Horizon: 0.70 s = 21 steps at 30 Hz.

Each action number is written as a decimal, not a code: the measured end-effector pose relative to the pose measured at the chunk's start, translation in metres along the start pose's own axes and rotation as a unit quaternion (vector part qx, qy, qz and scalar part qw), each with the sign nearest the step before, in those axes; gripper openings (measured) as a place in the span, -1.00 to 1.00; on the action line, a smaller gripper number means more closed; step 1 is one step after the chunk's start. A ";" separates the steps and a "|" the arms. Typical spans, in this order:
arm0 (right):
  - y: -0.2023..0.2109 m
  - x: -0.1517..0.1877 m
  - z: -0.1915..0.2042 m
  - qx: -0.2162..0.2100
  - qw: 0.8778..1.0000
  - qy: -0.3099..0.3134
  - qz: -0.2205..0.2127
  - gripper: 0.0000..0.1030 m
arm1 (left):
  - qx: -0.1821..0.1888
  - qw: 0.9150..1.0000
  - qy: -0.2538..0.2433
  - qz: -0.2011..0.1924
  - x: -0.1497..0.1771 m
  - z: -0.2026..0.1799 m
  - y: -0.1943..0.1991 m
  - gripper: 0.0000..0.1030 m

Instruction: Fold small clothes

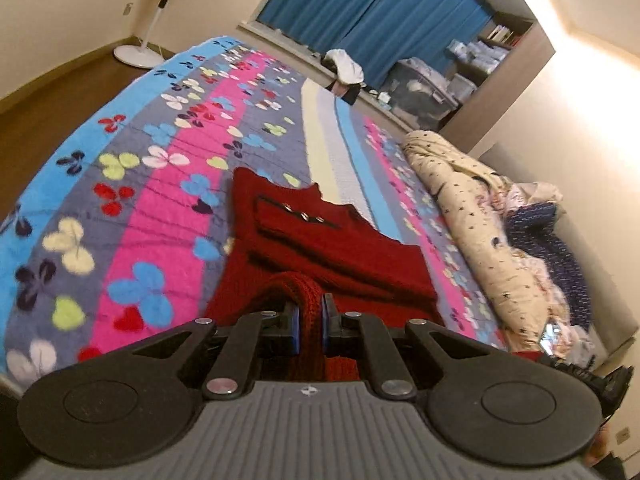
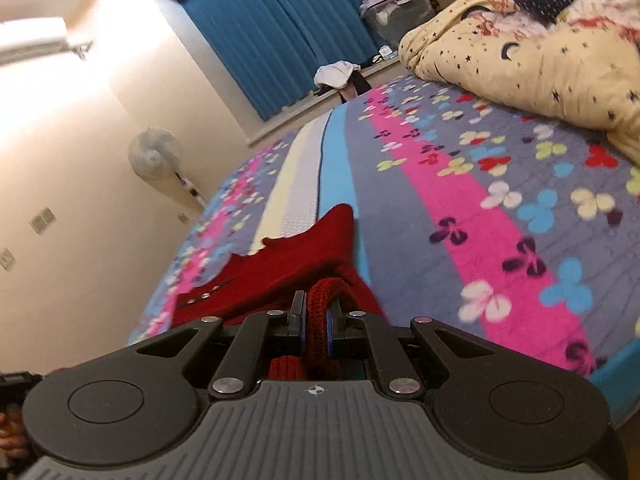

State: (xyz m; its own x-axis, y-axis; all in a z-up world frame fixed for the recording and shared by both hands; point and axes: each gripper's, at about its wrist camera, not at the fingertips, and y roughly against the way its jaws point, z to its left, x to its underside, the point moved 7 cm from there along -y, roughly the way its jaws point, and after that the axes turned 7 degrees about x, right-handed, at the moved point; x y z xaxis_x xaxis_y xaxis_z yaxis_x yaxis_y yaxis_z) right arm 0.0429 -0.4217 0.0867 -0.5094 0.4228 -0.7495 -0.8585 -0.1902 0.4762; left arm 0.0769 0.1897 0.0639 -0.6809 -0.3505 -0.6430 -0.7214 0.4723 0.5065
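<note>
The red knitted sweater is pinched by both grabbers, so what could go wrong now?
1. The red knitted sweater is loose-knit; the left gripper and right gripper might snag or stretch it.
2. Only a small bunch sits in each grip, so an edge could slip out.
3. Its far end lies on the flowery striped bedspread and might drag, spoiling the fold.

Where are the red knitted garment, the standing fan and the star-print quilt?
red knitted garment [image 1: 320, 236]: left wrist view, buttoned front panel.
standing fan [image 2: 154, 155]: right wrist view, round head.
star-print quilt [image 2: 532, 72]: right wrist view, top surface.
</note>
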 end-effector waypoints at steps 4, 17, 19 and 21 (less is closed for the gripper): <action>-0.042 -0.034 0.010 0.010 1.000 0.024 0.002 -0.84 | -0.017 1.000 -0.011 0.013 -0.036 0.014 -0.039 -0.80; -0.261 -0.070 -0.011 0.131 0.986 -0.016 0.099 -0.55 | -0.100 0.992 0.030 0.078 -0.104 0.106 -0.202 -0.56; -0.243 -0.084 -0.014 0.111 0.992 -0.022 0.058 -0.51 | -0.091 0.994 0.020 0.052 -0.111 0.104 -0.189 -0.38; -0.228 -0.088 -0.024 0.117 0.992 -0.020 0.034 -0.35 | -0.091 0.995 0.013 0.027 -0.117 0.107 -0.174 -0.19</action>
State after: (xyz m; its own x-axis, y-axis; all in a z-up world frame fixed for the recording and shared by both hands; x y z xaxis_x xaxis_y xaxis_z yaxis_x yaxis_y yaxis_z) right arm 0.2823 -0.4367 0.0334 -0.5586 0.4523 -0.6953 -0.7830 -0.0112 0.6219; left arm 0.2956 0.2353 -0.0108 -0.7205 -0.3506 -0.5983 -0.6931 0.3366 0.6375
